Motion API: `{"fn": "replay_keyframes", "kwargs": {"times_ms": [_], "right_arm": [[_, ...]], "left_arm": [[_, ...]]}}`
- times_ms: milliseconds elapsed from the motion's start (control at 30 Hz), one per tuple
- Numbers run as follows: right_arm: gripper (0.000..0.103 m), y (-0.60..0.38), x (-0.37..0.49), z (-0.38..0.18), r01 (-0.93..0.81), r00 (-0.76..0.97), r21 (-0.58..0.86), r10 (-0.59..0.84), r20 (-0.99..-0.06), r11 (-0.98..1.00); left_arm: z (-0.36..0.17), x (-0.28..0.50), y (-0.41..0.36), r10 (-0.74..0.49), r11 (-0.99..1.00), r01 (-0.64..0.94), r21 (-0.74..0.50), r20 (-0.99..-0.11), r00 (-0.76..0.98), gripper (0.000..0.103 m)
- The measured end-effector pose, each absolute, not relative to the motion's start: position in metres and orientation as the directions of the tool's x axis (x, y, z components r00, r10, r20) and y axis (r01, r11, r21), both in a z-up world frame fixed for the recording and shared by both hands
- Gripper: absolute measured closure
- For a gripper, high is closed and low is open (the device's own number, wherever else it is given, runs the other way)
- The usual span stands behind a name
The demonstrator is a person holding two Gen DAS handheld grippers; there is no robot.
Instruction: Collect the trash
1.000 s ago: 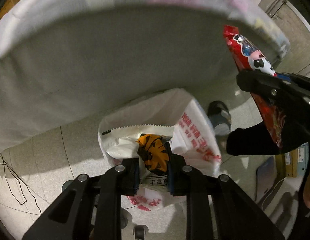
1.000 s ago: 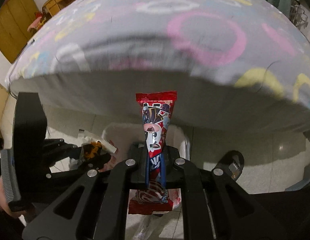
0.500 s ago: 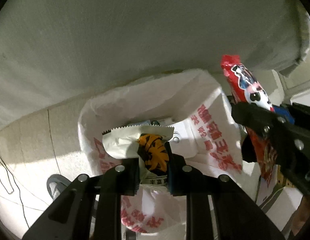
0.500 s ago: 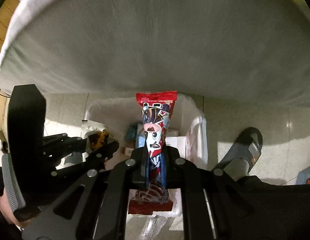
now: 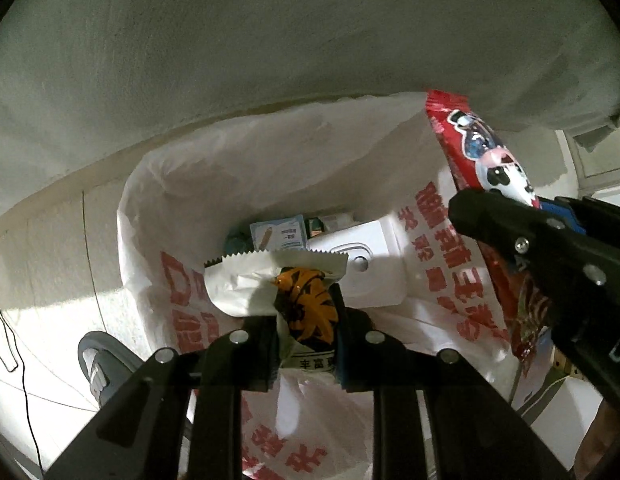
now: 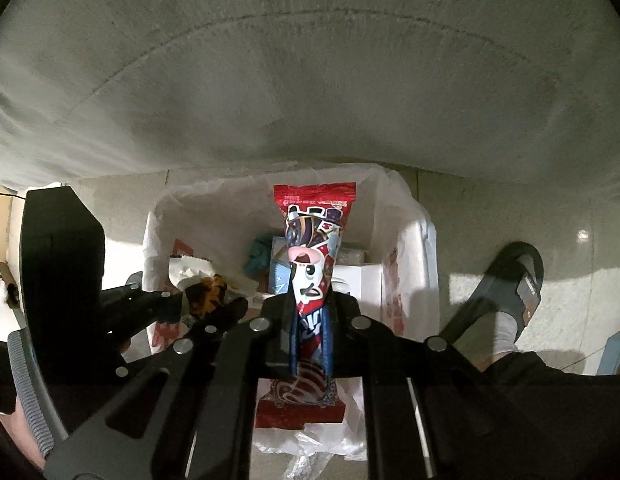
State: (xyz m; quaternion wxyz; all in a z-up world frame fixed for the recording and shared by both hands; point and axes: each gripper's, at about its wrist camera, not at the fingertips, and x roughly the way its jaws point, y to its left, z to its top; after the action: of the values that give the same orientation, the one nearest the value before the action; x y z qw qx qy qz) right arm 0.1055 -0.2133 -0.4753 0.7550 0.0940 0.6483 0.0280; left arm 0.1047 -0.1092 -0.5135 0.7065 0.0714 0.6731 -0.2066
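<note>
We hold both pieces over the bag (image 5: pixel 181 216); left claw (image 5: pixel 305 316) pinches the orange wrapper (image 5: pixel 310 308), right claw (image 6: pixel 310 320) the red packet (image 6: pixel 310 256); only dropping remains.

Two grippers are showing: the left gripper (image 5: pixel 305 320) and the right gripper (image 6: pixel 310 316). Two wrappers are being held, one orange-and-white wrapper (image 5: pixel 305 304) and one red wrapper (image 6: pixel 312 256). One white bag (image 5: pixel 169 208) is sitting open at 12 o'clock, with one white box (image 5: pixel 362 256) lying inside. One sandal (image 6: pixel 506 292) is showing at 3 o'clock.
</note>
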Motion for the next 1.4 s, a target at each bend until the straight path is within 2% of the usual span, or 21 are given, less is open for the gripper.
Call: {"fn": "replay_keyframes", "kwargs": {"times_ms": [133, 167, 200, 233, 267, 333, 400, 700, 900, 1167, 1400], "right_arm": [[0.093, -0.212, 0.108, -0.480, 0.091, 0.145, 0.180, 0.166, -0.975, 0.979], [0.088, -0.212, 0.109, -0.480, 0.091, 0.144, 0.180, 0.166, -0.976, 0.979], [0.080, -0.211, 0.109, -0.480, 0.091, 0.145, 0.168, 0.154, -0.977, 0.982], [0.061, -0.211, 0.109, -0.478, 0.092, 0.150, 0.164, 0.149, -0.977, 0.982], [0.054, -0.211, 0.108, -0.476, 0.093, 0.161, 0.163, 0.147, -0.976, 0.982], [0.052, -0.211, 0.108, -0.472, 0.091, 0.166, 0.155, 0.139, -0.976, 0.984], [0.048, -0.211, 0.107, -0.470, 0.088, 0.165, 0.155, 0.139, -0.977, 0.984], [0.047, -0.212, 0.107, -0.457, 0.099, 0.177, 0.160, 0.141, -0.974, 0.982], [0.043, -0.216, 0.100, -0.445, 0.100, 0.181, 0.156, 0.136, -0.974, 0.983], [0.040, -0.222, 0.088, -0.406, 0.109, 0.221, 0.181, 0.153, -0.963, 0.978], [0.039, -0.225, 0.065, -0.372, 0.126, 0.268, 0.205, 0.166, -0.949, 0.971]], "left_arm": [[-0.519, 0.109, -0.107, -0.189, 0.911, 0.373, -0.175, -0.982, 0.001, 0.080], [-0.520, 0.110, -0.107, -0.189, 0.912, 0.370, -0.176, -0.982, 0.001, 0.076], [-0.521, 0.110, -0.106, -0.191, 0.915, 0.363, -0.177, -0.982, 0.003, 0.071], [-0.522, 0.110, -0.105, -0.199, 0.916, 0.354, -0.188, -0.980, -0.004, 0.055], [-0.523, 0.110, -0.104, -0.202, 0.918, 0.348, -0.192, -0.979, -0.007, 0.040], [-0.523, 0.110, -0.102, -0.194, 0.922, 0.340, -0.183, -0.981, -0.002, 0.030], [-0.523, 0.111, -0.102, -0.201, 0.920, 0.340, -0.193, -0.980, -0.014, 0.030], [-0.512, 0.107, -0.103, -0.189, 0.918, 0.356, -0.173, -0.982, 0.011, 0.029], [-0.497, 0.104, -0.105, -0.166, 0.920, 0.367, -0.140, -0.985, 0.042, 0.029], [-0.455, 0.098, -0.105, -0.157, 0.913, 0.396, -0.099, -0.981, 0.117, 0.029], [-0.420, 0.085, -0.100, -0.158, 0.930, 0.356, -0.087, -0.972, 0.174, 0.029]]}}
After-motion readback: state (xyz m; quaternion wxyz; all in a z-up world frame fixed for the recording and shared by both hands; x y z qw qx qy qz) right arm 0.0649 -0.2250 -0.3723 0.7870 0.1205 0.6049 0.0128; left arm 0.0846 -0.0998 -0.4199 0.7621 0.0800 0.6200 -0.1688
